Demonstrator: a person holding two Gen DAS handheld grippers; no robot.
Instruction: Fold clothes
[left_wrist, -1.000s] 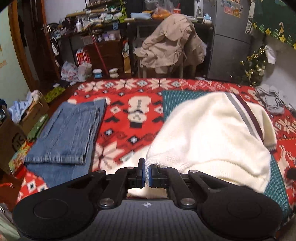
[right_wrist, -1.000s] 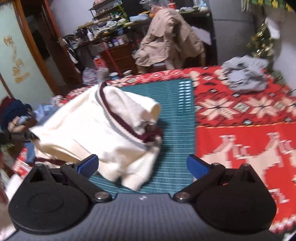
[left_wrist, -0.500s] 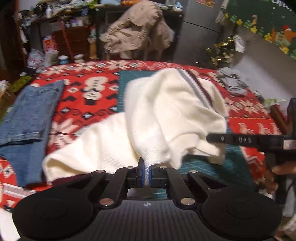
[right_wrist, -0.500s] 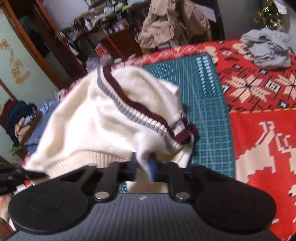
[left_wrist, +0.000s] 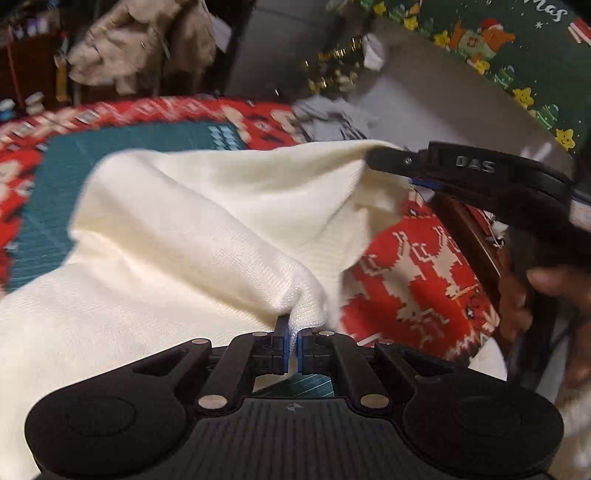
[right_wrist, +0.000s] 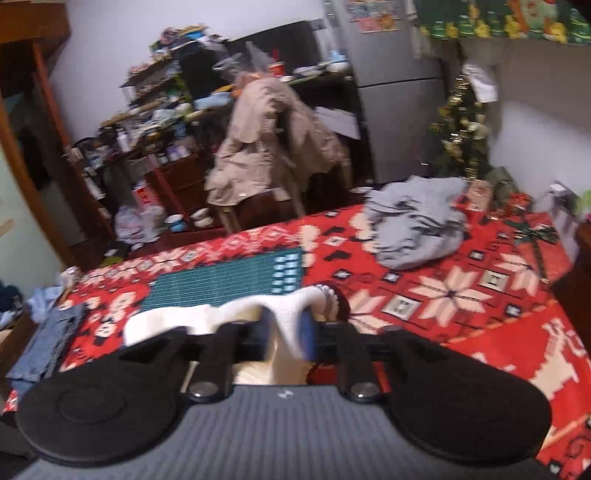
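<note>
A: Left gripper (left_wrist: 292, 349) status?
B: Jaws clamped on a fold of the cream sweater (left_wrist: 192, 240), which hangs lifted over the green cutting mat (left_wrist: 122, 144) and red patterned blanket (left_wrist: 417, 273).
A: Right gripper (right_wrist: 286, 338)?
B: Jaws have just been opening; sweater cloth lies between them. Grip cannot be confirmed.

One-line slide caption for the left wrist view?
Left gripper pinches a cream sweater while the right gripper lifts its far edge.
</note>
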